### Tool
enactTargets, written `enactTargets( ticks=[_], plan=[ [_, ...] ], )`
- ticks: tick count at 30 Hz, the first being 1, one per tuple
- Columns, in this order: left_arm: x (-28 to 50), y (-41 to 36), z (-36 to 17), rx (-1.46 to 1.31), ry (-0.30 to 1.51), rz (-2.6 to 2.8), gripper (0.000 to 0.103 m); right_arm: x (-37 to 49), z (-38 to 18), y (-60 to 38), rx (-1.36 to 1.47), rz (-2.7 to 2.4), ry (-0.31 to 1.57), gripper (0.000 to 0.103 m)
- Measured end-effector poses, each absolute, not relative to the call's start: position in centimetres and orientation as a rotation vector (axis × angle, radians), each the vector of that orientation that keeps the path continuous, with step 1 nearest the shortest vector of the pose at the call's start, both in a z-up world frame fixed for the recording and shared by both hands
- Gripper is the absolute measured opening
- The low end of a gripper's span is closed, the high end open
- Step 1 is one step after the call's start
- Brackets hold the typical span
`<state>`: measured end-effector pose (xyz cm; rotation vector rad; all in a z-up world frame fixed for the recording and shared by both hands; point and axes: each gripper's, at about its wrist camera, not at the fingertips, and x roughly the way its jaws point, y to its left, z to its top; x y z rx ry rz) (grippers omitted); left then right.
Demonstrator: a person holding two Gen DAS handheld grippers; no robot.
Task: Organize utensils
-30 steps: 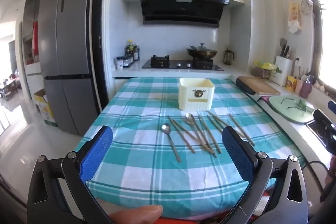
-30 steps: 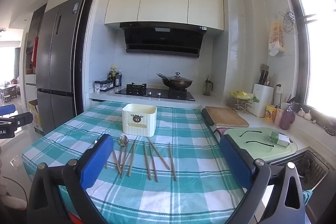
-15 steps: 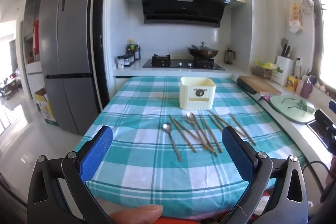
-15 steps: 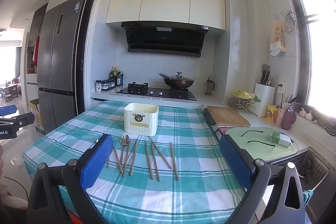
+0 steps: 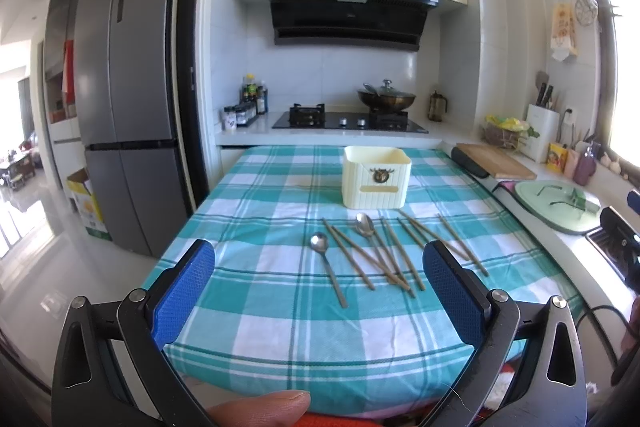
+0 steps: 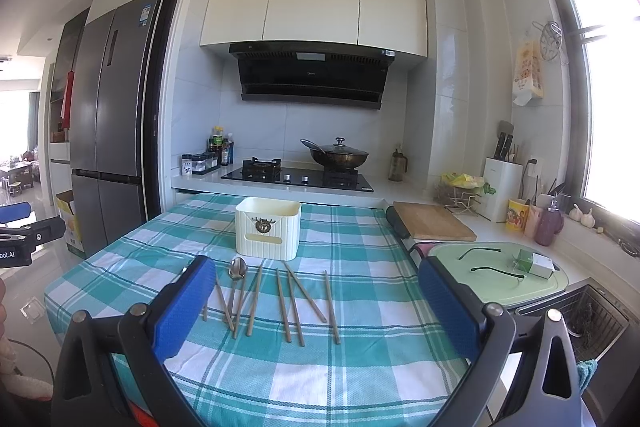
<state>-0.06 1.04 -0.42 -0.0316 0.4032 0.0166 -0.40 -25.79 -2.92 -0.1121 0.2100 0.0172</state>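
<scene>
**Aligning the claws with the utensils before the first pick**

I hold both claws spread and empty, off the near edge of the bench [image 5: 280,359]. The left claw [image 5: 318,291] frames the lone spoon [image 5: 327,269], which lies ahead of it with the bowl far and the handle running toward me, angled slightly right. The second spoon [image 5: 365,225] overlaps the chopsticks [image 5: 394,251], fanned lengthwise in the same direction. The right claw [image 6: 316,301] faces those chopsticks directly. The cream utensil holder [image 5: 376,177] stands just beyond them. In my judgement, the left claw is nearer the lone spoon and should take it across its handle.
</scene>
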Motion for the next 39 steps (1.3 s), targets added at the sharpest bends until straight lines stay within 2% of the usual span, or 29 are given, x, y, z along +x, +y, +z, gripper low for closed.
enactTargets(
  ticks=[39],
  plan=[
    [0.12, 0.31, -0.55, -0.022, 0.405, 0.018, 0.103, -0.37, -3.18, -26.24, -0.099, 0.011, 0.218, 0.103]
  ],
)
